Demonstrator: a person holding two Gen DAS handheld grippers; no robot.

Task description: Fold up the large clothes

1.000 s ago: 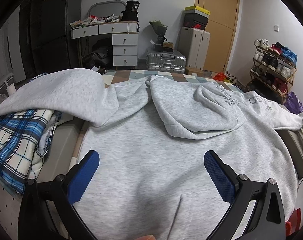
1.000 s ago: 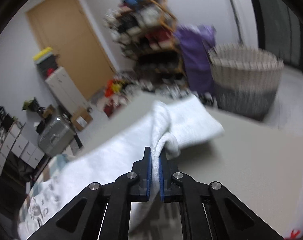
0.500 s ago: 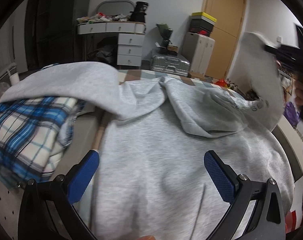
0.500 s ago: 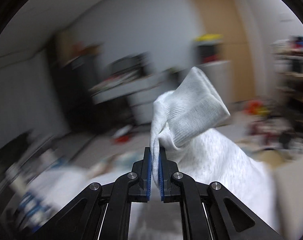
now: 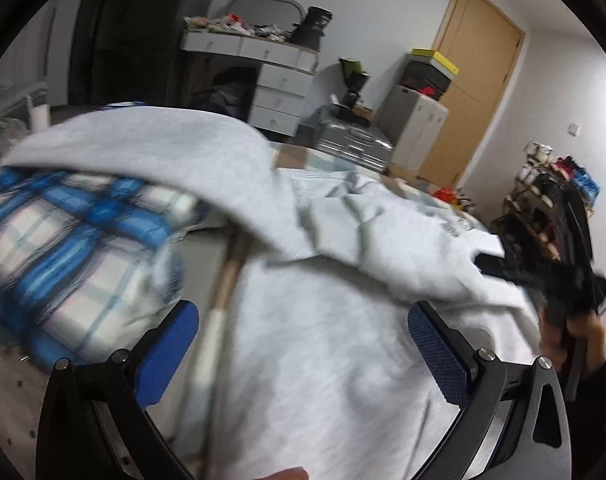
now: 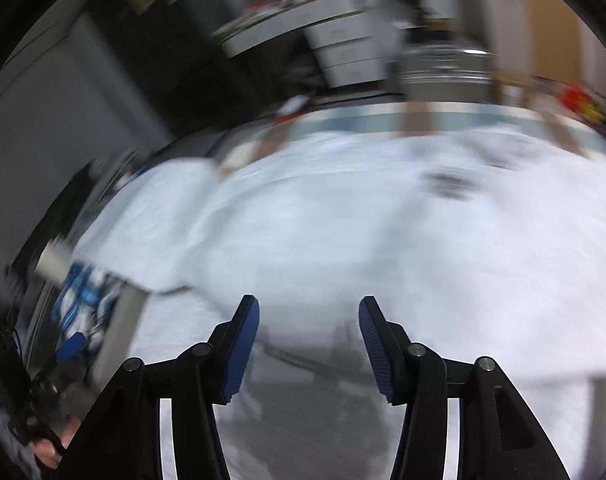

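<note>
- Bedroom clutter behind: white drawer unit (image 5: 281,92), silver suitcase (image 5: 353,142), shoe rack (image 5: 551,196) full of shoes.
- Grey hoodie (image 5: 335,344) spread over the bed, beside a blue plaid cloth (image 5: 75,240).
- Left gripper (image 5: 303,344) spread wide, empty.
- Right gripper (image 6: 309,344), jaws just opening, nothing between them.

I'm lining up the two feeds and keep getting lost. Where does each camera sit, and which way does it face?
Left wrist: on the left gripper, jaws wide, angled down over the grey sweatshirt toward the white drawers; right gripper at right, a fingertip at the bottom edge.
Right wrist: on the right gripper, jaws open and empty, above the same sweatshirt; left gripper at lower left.
Shared: sweatshirt, blue plaid cloth, drawers.
</note>
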